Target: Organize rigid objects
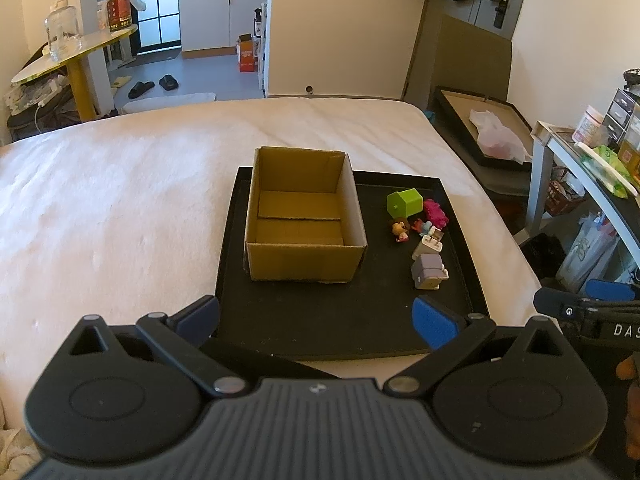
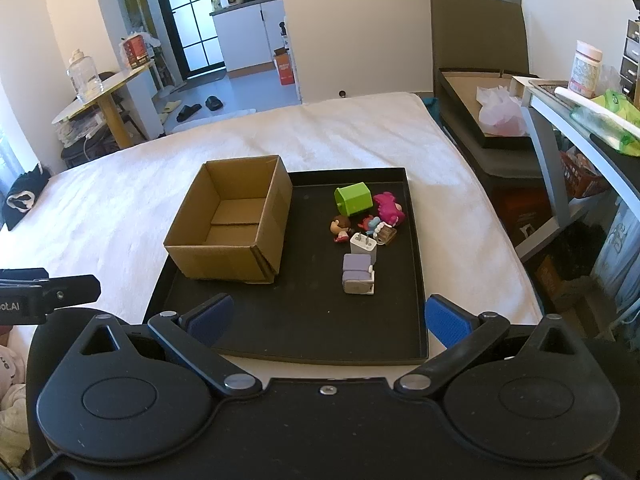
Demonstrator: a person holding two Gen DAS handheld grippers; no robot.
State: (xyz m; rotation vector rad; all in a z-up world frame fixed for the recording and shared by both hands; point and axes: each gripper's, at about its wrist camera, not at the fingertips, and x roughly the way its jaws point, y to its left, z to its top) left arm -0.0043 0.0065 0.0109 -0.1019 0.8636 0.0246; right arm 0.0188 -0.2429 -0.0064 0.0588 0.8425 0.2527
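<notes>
Bedside black mask [image 2: 25,199], right view only.

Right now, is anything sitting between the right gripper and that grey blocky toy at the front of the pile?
Nothing visible does. The right gripper is open above the near edge of the black tray, and only bare tray floor lies between it and the grey toy. The white charger sits just behind the toy, and the cardboard box is off to the left.

The left gripper [image 1: 316,320] hangs over the near edge of the black tray [image 1: 460,276], fingers spread wide and holding nothing. The right gripper [image 2: 328,318] sits beside it at the same edge, spread equally wide, apparently level with it, though the views barely show that.
</notes>
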